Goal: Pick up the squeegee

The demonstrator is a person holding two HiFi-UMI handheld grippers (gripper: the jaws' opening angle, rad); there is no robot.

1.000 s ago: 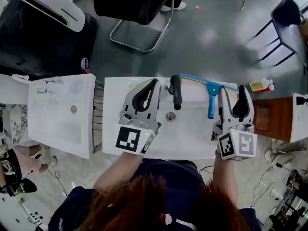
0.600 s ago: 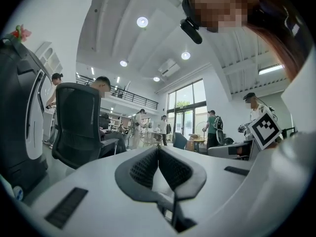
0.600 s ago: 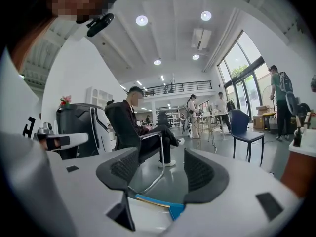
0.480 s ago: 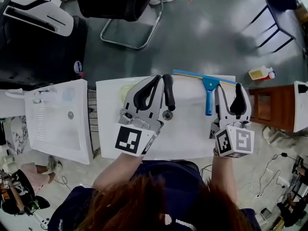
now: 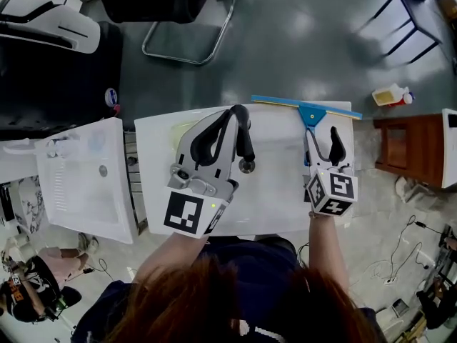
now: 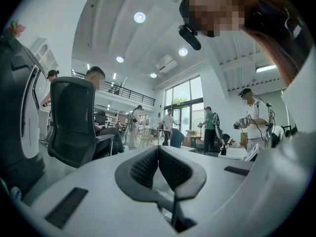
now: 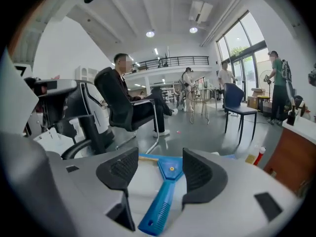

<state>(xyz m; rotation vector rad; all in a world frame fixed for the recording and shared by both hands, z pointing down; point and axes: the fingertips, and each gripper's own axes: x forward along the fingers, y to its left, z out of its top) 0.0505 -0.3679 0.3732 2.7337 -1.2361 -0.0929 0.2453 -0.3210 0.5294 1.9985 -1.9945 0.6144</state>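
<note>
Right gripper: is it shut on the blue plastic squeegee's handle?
No, the right gripper is open, the blue plastic squeegee lying between its jaws, ungripped.

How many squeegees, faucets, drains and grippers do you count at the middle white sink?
Squeegee, blue: 1
Faucet, black: 1
Drain: 1
Grippers: 2, the left gripper with jaws together, and the right gripper with jaws apart on either side of the squeegee's handle
Total: 5
</note>
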